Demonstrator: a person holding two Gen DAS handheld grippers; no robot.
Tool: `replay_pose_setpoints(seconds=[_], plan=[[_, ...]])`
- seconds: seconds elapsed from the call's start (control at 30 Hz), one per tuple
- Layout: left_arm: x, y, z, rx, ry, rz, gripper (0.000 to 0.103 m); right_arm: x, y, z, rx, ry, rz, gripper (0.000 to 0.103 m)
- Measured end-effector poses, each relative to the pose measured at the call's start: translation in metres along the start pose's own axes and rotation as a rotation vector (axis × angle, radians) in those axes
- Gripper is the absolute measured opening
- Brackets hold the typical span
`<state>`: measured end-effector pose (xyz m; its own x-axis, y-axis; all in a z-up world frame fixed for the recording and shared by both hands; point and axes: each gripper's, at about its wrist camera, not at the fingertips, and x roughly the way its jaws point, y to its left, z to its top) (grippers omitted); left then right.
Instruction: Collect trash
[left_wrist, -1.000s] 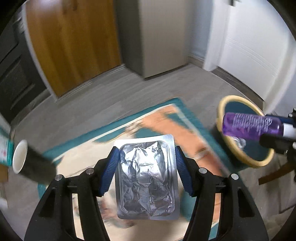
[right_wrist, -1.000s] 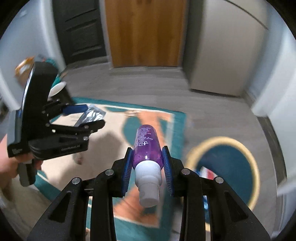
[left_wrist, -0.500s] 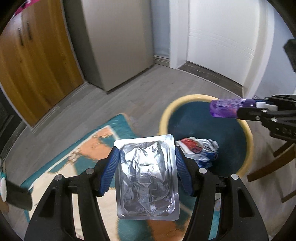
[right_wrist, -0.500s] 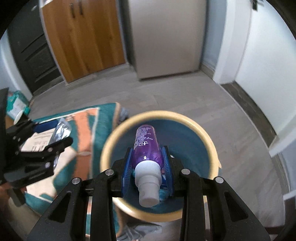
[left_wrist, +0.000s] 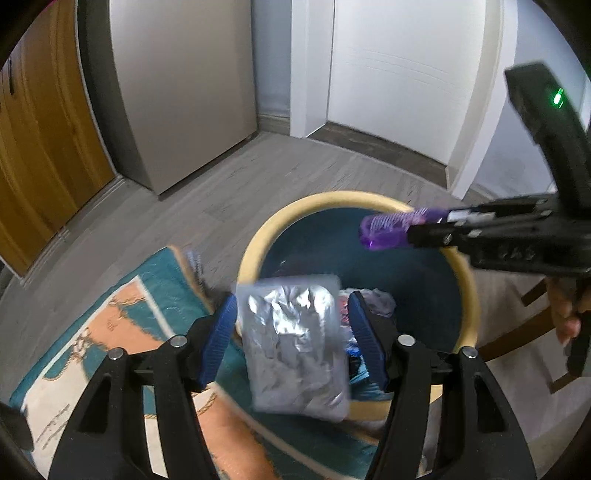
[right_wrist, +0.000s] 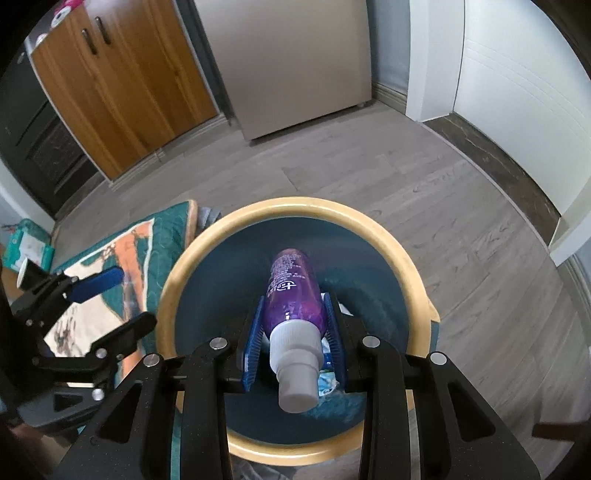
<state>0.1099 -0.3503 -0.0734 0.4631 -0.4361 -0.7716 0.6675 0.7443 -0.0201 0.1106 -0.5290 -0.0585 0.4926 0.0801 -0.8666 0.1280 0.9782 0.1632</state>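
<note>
Now, step in hand: dropping collected trash into the bin, a round tub with a tan rim and dark teal inside; this is a judgement from how both grippers sit over its mouth
Left gripper: its jaws have just been opening, and the blue pads now stand clear of the foil pack on both sides; the pack is between them but no longer pinched, blurred and tilted, apparently slipping free
Foil pack, place: over the near rim of the bin, partly above the opening and partly above the rug; it could catch the rim rather than fall inside
Right gripper: narrowly parted and closed on the purple spray bottle, pads pressing its sides, white cap toward the camera
Purple spray bottle, place: held in the air directly above the middle of the bin
Next move, as I judge it: the right gripper needs to spread its jaws so the bottle drops straight down; no further travel looks necessary
Already in the bin: crumpled wrappers, count unclear
Counts: one bin, one foil pack, one bottle, two grippers, one rug
Also on the floor: a paper cup far left, beyond the rug
</note>
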Motion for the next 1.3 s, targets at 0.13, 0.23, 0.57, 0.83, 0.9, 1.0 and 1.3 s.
replay_pose_setpoints(seconds=[0.13, 0.23, 0.57, 0.83, 0.9, 1.0, 1.3], plan=[[-0.002, -0.003, 0.002, 0.008, -0.011, 0.005, 0.074, 0.001, -0.010, -0.002, 0.028, 0.009, 0.000, 0.042], [-0.009, -0.004, 0.004, 0.022, -0.014, 0.023, 0.074, -0.007, -0.009, -0.003, 0.021, 0.001, -0.010, 0.042], [-0.108, 0.015, 0.007, -0.034, -0.091, 0.032, 0.074, -0.082, 0.026, -0.022, 0.052, -0.094, 0.011, 0.042], [-0.187, 0.015, -0.017, -0.019, -0.116, 0.021, 0.091, -0.134, 0.049, -0.065, 0.113, -0.130, -0.028, 0.066], [-0.199, 0.017, -0.024, -0.021, -0.117, 0.026, 0.097, -0.144, 0.057, -0.075, 0.101, -0.146, -0.042, 0.074], [-0.213, 0.021, -0.035, -0.032, -0.133, 0.047, 0.097, -0.153, 0.068, -0.087, 0.094, -0.165, -0.064, 0.095], [-0.202, 0.024, -0.035, -0.099, -0.133, 0.065, 0.097, -0.158, 0.074, -0.088, 0.073, -0.203, -0.191, 0.098]])
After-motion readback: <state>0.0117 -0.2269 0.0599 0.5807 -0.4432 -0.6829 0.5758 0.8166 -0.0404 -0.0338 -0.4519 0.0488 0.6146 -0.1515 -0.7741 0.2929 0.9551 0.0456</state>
